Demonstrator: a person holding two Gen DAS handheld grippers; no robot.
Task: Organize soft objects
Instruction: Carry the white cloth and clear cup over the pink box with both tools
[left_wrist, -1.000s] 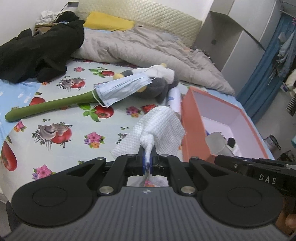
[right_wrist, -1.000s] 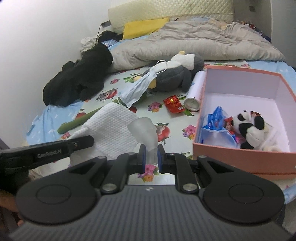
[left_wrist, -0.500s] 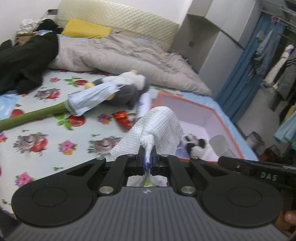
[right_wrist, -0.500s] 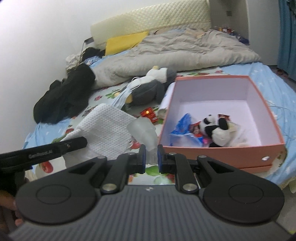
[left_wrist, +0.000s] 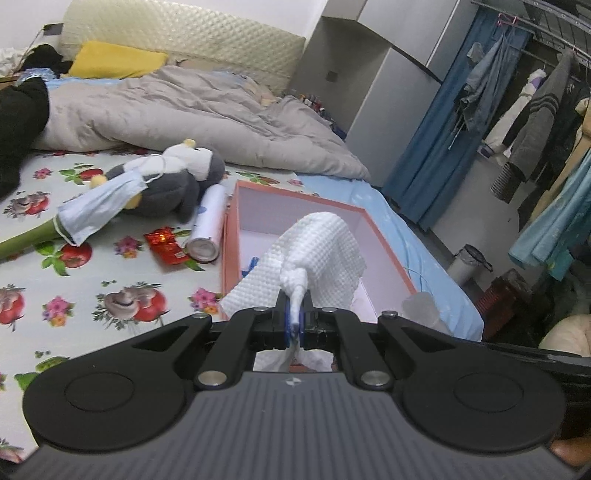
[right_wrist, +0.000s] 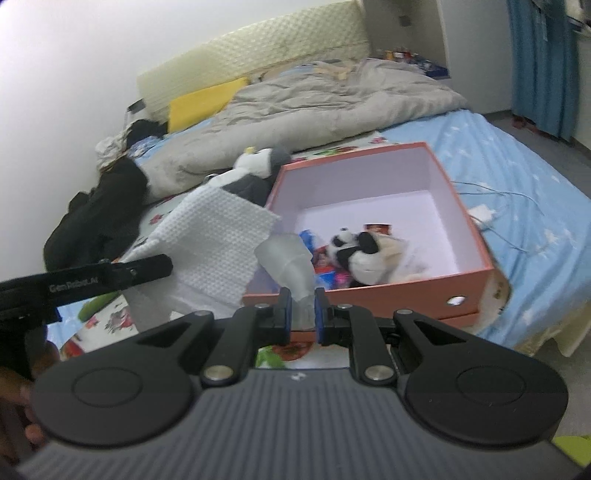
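The left gripper (left_wrist: 294, 325) has its fingers pressed together on a gathered corner of a white waffle-weave cloth (left_wrist: 314, 254), which hangs free over the near wall of the pink box (left_wrist: 384, 236); the right gripper (right_wrist: 303, 314) pinches a small frosted, translucent piece (right_wrist: 286, 264) just short of that same wall; what it is I cannot tell. The cloth looks light and limp, so a bunched corner is a fair hold, though the loose skirt may catch the rim. Inside the box lie a panda plush (right_wrist: 364, 254) and some coloured packets, leaving bare floor at the back. Beyond, on the bed, lie a red packet (left_wrist: 166, 245), a white can (left_wrist: 208, 225), a grey penguin plush (left_wrist: 173, 177) wearing a face mask (left_wrist: 99, 205); farthest, a grey quilt (left_wrist: 192, 122).
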